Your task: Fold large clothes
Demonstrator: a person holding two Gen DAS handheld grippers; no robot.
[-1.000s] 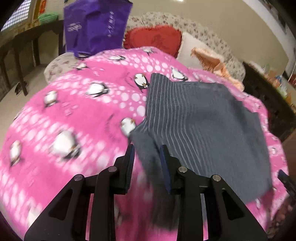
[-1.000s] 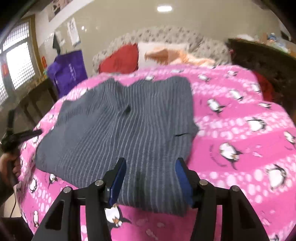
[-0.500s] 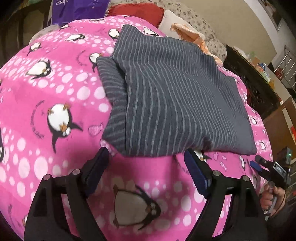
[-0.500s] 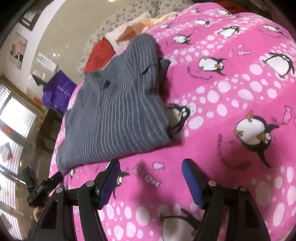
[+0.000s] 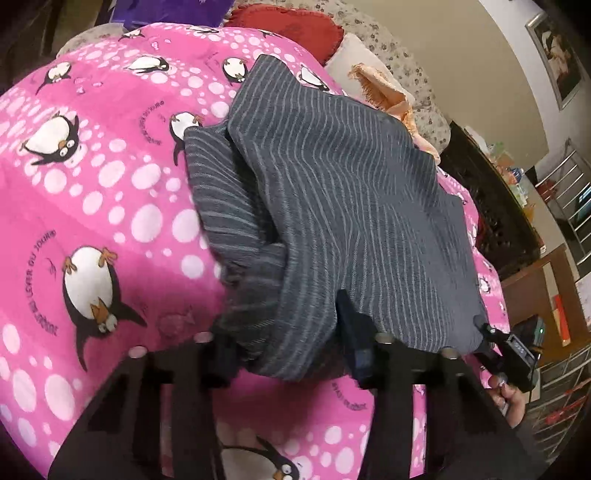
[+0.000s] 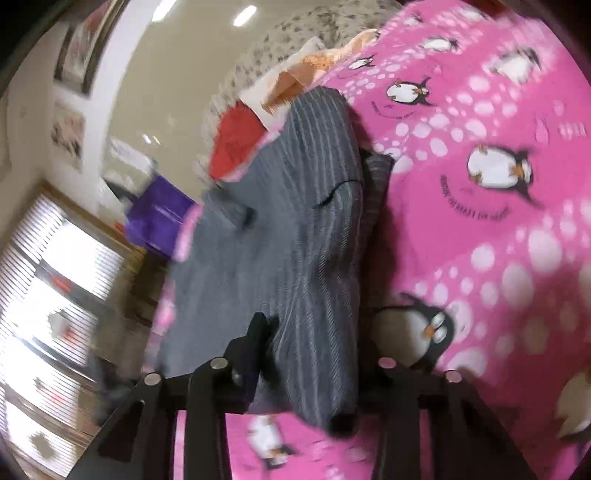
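Left wrist view: the left gripper is closing, its fingers pinching the near hem of the striped grey garment, which spreads away from them over the pink penguin blanket (a bed).

Right wrist view: the right gripper is closing too, its fingers bunching the garment's near corner between them; blanket lies right of them.

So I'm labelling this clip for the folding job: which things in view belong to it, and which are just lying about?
Belongs to the job:
- dark grey pinstriped folded garment
- left gripper, jaws closing on its near edge
- right gripper, jaws closing on its near corner
- pink penguin-print blanket it lies on

Just lying about:
- red cushion
- purple bag
- orange fringed cloth
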